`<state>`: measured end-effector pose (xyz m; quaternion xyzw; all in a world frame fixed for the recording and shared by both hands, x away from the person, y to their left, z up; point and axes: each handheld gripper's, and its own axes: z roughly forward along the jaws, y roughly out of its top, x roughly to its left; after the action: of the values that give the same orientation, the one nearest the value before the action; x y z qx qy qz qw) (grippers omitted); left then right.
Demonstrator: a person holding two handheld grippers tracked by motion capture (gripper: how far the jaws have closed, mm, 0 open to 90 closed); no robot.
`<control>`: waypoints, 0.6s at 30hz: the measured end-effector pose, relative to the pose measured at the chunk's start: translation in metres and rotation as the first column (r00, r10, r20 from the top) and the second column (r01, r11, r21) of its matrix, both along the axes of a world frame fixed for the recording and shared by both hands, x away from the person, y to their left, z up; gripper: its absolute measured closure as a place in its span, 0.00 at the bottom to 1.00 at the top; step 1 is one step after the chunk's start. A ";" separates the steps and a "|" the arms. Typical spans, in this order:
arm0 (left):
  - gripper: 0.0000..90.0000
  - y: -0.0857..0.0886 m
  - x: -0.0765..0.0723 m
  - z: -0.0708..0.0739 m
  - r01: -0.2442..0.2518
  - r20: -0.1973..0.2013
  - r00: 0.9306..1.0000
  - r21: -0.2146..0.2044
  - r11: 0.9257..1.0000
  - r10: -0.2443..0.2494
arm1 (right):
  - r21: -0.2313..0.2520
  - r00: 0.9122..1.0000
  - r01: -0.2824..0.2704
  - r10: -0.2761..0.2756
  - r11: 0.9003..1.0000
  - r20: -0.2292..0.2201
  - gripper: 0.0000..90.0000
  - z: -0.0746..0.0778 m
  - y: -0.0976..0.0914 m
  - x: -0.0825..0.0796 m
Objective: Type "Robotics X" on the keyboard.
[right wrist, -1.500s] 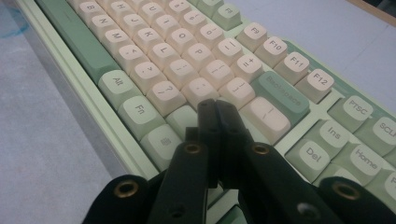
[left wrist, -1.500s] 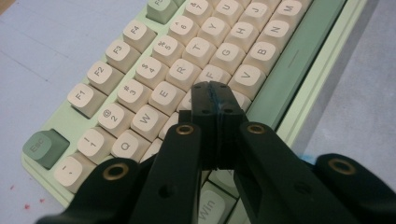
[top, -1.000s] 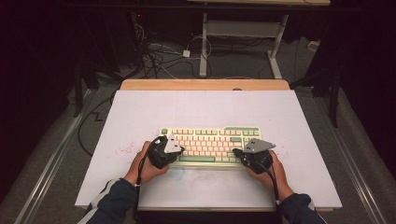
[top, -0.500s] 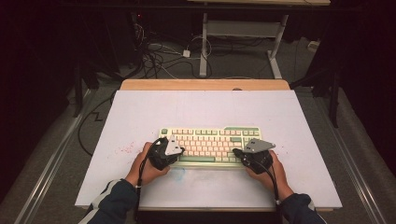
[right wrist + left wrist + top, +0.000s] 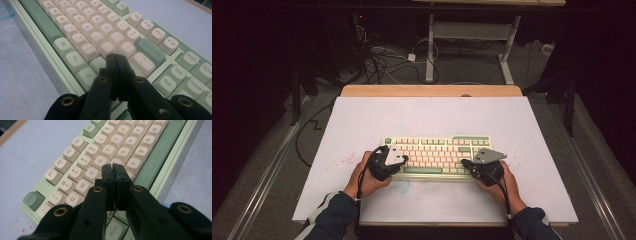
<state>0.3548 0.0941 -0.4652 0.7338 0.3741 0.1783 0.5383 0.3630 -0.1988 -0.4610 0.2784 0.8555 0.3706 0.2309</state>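
A person seated at a white table works a pale green and cream keyboard with a hand-held gripper in each hand, forearms in dark sleeves coming in from the near edge. The keyboard lies flat near the middle of the table, a little toward the person, its long side parallel to the near edge.

At the left, the left gripper sits over the keyboard's left end, held in the person's left hand. In the left gripper view its two black jaws are clenched together with nothing between them, the tips poised over the cream letter keys just below the R and around the D and F; whether they press a key cannot be told. The green Esc key sits at the keyboard's corner, and the long green space bar runs along the near edge.

At the right, the right gripper rests at the keyboard's right end, held in the person's right hand, a grey three-cornered plate on top. Its jaws are likewise clenched on nothing in the right gripper view, the tips over the keys beside the tall cream key, just below the green Backspace key.

Behind the table, cables trail across a dark floor beneath a white desk frame.
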 end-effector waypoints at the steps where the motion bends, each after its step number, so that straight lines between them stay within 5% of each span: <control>1: 0.95 0.000 0.000 0.000 -0.001 0.001 1.000 0.000 1.000 0.001 | -0.002 1.000 0.001 -0.001 1.000 0.000 1.00 0.000 0.000 0.000; 9: 0.91 0.002 -0.001 0.005 -0.008 0.024 1.000 -0.020 1.000 0.008 | -0.002 1.000 0.001 -0.001 1.000 0.000 1.00 0.000 0.000 0.000; 18: 0.65 0.002 -0.002 0.007 -0.020 0.084 0.996 -0.054 0.998 0.025 | 0.008 1.000 -0.006 0.006 1.000 0.018 1.00 0.006 -0.001 -0.002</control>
<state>0.3529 0.0965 -0.4578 0.7068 0.3638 0.2055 0.5709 0.3606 -0.1995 -0.4554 0.2735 0.8527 0.3772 0.2363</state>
